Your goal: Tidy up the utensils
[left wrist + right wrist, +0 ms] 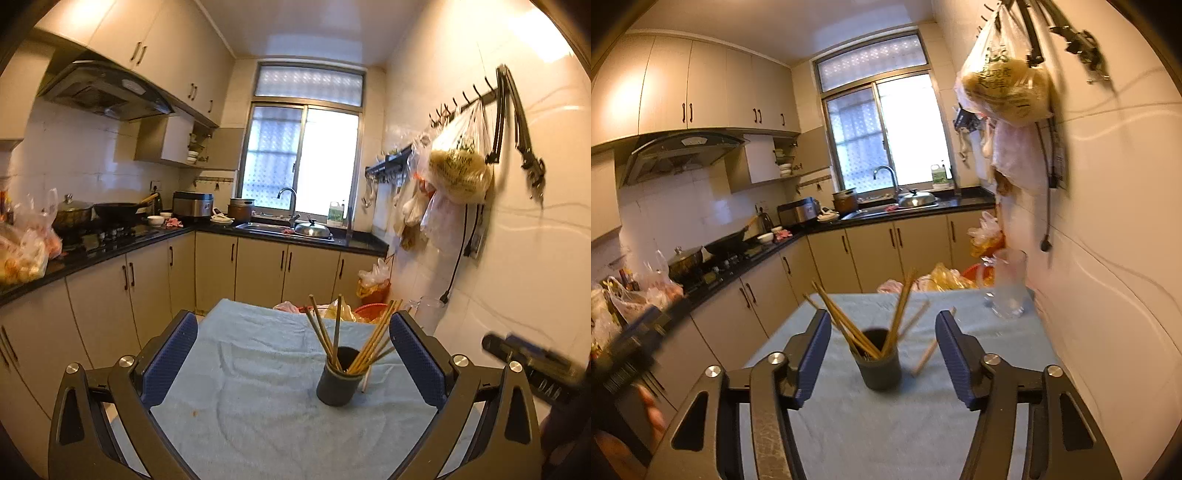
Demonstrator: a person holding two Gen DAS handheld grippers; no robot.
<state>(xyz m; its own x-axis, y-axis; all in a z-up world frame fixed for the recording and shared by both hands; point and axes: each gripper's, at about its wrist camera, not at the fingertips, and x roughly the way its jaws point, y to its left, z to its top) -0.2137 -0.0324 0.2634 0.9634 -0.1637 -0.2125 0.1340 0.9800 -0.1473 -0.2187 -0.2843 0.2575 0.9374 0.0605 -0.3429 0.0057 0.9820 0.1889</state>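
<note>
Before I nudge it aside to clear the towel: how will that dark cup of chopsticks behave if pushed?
The cup looks tall and narrow, and its chopsticks lean far out above the rim, so it probably tips easily. The towel under it is soft and wrinkled, so it would likely drag rather than slide. Push low, or lift it.

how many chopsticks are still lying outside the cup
1 that I can see: a chopstick lying on the blue cloth just right of the dark cup. Others could be hidden behind it.
</note>
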